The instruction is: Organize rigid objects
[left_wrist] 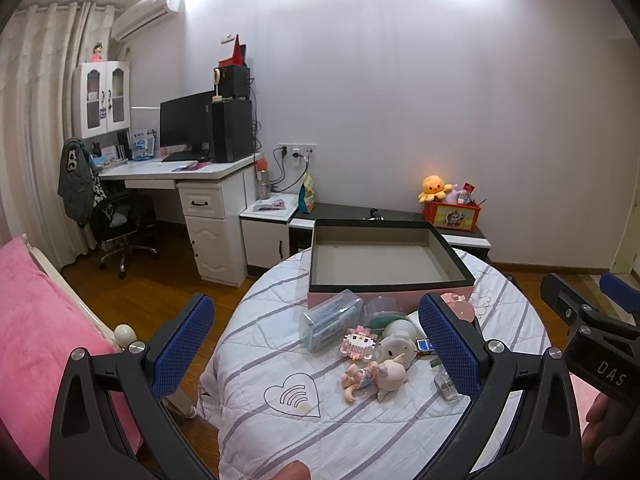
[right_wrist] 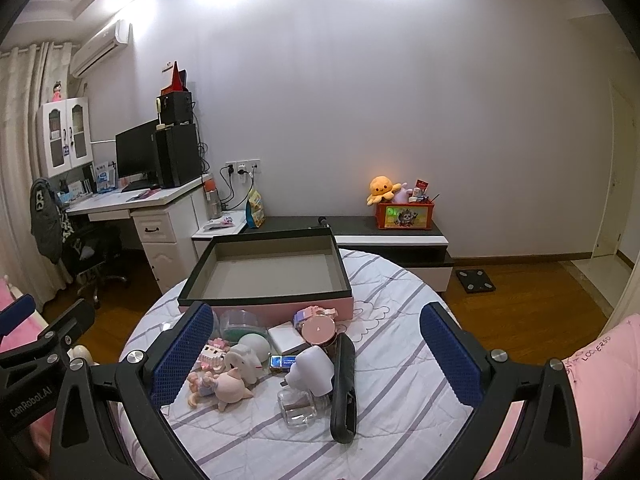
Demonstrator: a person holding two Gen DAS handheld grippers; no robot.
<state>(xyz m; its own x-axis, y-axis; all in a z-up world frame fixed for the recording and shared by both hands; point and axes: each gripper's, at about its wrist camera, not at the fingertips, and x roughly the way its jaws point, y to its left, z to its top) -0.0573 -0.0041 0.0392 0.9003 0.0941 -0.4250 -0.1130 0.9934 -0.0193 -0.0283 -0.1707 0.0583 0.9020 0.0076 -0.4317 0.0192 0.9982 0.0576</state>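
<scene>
An open, empty pink box with a black rim (left_wrist: pixel 380 264) (right_wrist: pixel 272 272) stands at the far side of the round table. In front of it lies a cluster: a clear case (left_wrist: pixel 330 320), a block figure (left_wrist: pixel 359 343) (right_wrist: pixel 212 352), a pink doll (left_wrist: pixel 376 376) (right_wrist: pixel 220 386), a white elephant figure (right_wrist: pixel 244 360), a glass bottle (right_wrist: pixel 298 404), a white plug (right_wrist: pixel 312 372), a black handle (right_wrist: pixel 344 388) and a pink jar (right_wrist: pixel 318 330). My left gripper (left_wrist: pixel 316 344) and right gripper (right_wrist: pixel 316 356) hover open above the near side, holding nothing.
The table wears a striped quilted cloth (left_wrist: pixel 280 432) (right_wrist: pixel 400 380). A pink bed (left_wrist: pixel 36 340) lies close on the left. Behind are a desk with a monitor (left_wrist: pixel 188 124), an office chair (left_wrist: pixel 116 216), a low cabinet with an orange toy crate (left_wrist: pixel 456 214) and a floor scale (right_wrist: pixel 476 280).
</scene>
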